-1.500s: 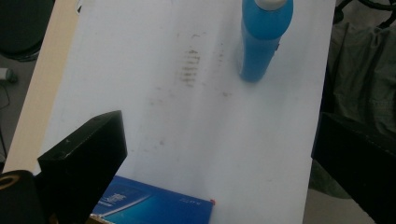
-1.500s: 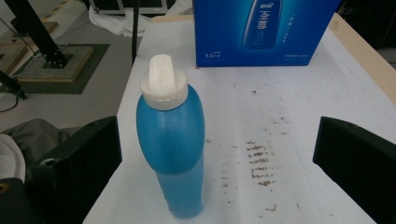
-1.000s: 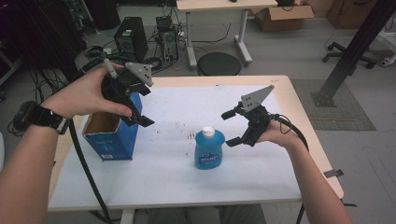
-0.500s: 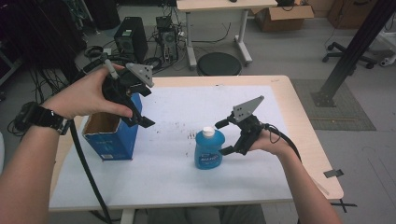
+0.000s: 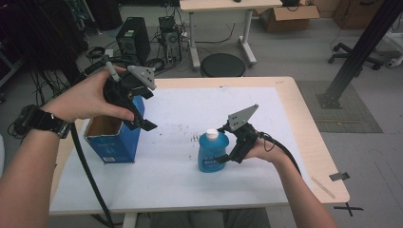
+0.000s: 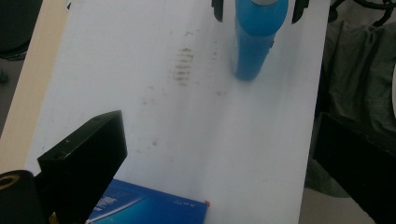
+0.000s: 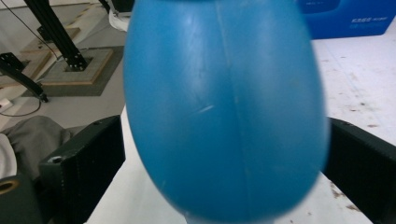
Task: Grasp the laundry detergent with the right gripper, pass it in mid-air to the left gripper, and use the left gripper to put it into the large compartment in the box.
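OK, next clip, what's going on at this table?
A person holds a gripper in each hand over a white-topped table. The right gripper has its jaws on either side of an upright blue bottle with a white cap, open, not yet closed on it. The left gripper hangs open above an open blue box at the table's left, holding nothing.
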Motion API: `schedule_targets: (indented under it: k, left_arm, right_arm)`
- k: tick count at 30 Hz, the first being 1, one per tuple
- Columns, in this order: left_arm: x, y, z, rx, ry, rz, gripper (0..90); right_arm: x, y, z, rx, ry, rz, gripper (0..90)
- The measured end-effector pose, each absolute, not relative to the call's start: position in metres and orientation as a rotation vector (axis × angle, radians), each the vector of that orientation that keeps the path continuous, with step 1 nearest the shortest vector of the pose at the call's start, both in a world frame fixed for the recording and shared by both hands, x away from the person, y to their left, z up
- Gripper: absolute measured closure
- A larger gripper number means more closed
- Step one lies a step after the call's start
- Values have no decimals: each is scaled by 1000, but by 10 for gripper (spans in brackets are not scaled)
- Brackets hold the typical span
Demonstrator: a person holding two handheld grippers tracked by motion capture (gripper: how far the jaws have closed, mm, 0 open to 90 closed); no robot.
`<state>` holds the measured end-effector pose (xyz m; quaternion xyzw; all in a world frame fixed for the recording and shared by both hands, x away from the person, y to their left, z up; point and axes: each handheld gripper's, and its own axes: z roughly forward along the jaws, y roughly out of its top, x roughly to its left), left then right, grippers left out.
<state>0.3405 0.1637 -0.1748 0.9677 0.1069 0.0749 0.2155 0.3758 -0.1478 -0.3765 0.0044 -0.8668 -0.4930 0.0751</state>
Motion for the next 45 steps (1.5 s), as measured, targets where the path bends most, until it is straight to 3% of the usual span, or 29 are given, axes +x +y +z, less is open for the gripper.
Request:
schedule_targets:
  k: [45]
  left_arm:
    - [340, 163, -171, 2677, 291, 215, 40]
  right_arm:
    - [380, -142, -392, -5, -2558, -1514, 260]
